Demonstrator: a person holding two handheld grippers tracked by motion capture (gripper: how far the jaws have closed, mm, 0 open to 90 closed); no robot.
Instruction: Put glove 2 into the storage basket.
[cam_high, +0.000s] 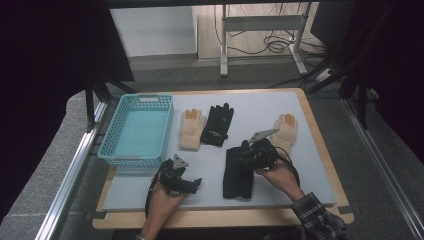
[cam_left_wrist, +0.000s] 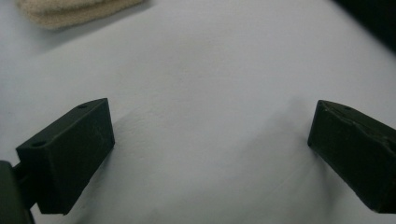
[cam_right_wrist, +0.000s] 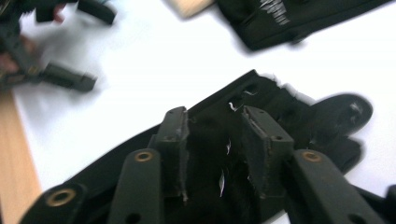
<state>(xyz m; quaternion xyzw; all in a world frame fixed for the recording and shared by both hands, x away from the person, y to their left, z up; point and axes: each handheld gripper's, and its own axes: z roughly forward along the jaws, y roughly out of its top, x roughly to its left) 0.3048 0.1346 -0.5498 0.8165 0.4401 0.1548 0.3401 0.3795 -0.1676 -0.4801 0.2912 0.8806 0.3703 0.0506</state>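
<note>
Presently the right gripper (cam_right_wrist: 212, 154) stands over the near black glove (cam_high: 239, 170) mid-table, jaws parted astride the fabric, not pinching. Left gripper (cam_left_wrist: 210, 154) rests spread and empty on the mat (cam_high: 210, 165), beside the basket (cam_high: 137, 127), likely waiting.

Black glove (cam_high: 238, 170): matt knit cloth, slightly fuzzy. Cream gloves (cam_high: 192, 130): soft, nubbly knit. Basket (cam_high: 113, 131): turquoise perforated plastic, mild sheen. Table (cam_high: 315, 120): pale wood edge under a smooth matt white sheet. Right gripper (cam_right_wrist: 212, 140): matt black plastic, scuffed pads.
</note>
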